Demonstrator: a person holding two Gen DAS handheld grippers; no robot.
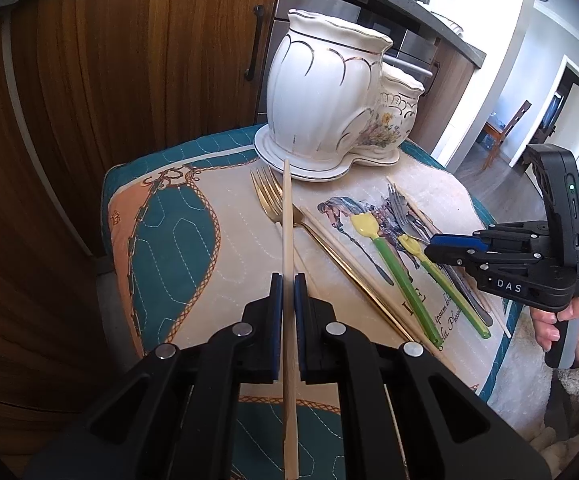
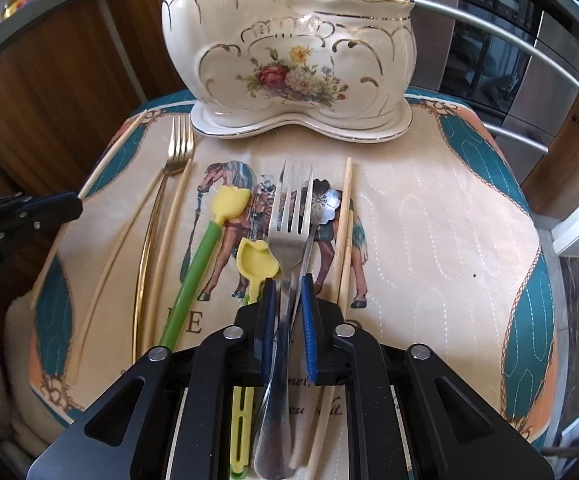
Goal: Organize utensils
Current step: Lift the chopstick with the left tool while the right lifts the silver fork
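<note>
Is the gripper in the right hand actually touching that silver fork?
Touching. In the right wrist view the right gripper has its blue pads pressed against both sides of the silver fork handle, with no gap visible.

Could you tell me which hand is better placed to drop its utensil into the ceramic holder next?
Probably left: the left gripper holds a chopstick raised, tip near the holder. The right gripper pinches a fork low over the mat.

utensils [image 2: 289,216] on the cloth [image 2: 429,240], ceramic holder [image 2: 289,52] behind them
</note>
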